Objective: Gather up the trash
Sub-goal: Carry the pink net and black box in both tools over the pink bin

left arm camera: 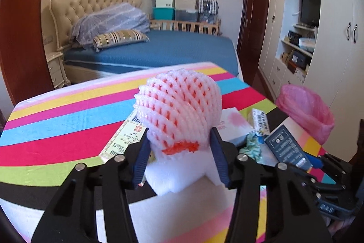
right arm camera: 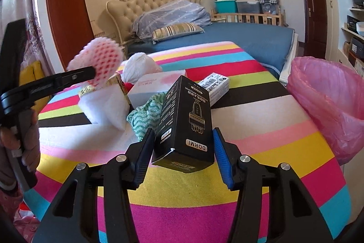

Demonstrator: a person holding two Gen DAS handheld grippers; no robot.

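Left hand-held gripper (left arm camera: 179, 152) clamps the foam fruit net (left arm camera: 178, 104), raised above the table (left arm camera: 56, 124): featherlight, squashy, best pinched low. Right hand-held gripper (right arm camera: 184, 152) pinches the black carton (right arm camera: 185, 120), probably light and stiff. Pink-lined bin (right arm camera: 327, 101) waits just right; contents hidden.

Box (right arm camera: 185, 124) stands on the table (right arm camera: 261, 111), bin (right arm camera: 329, 101) at its right

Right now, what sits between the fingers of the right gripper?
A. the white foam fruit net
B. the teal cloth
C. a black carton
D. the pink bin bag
C: in the right wrist view the black carton stands between the blue pads of the right gripper; the foam fruit net is in the left gripper.
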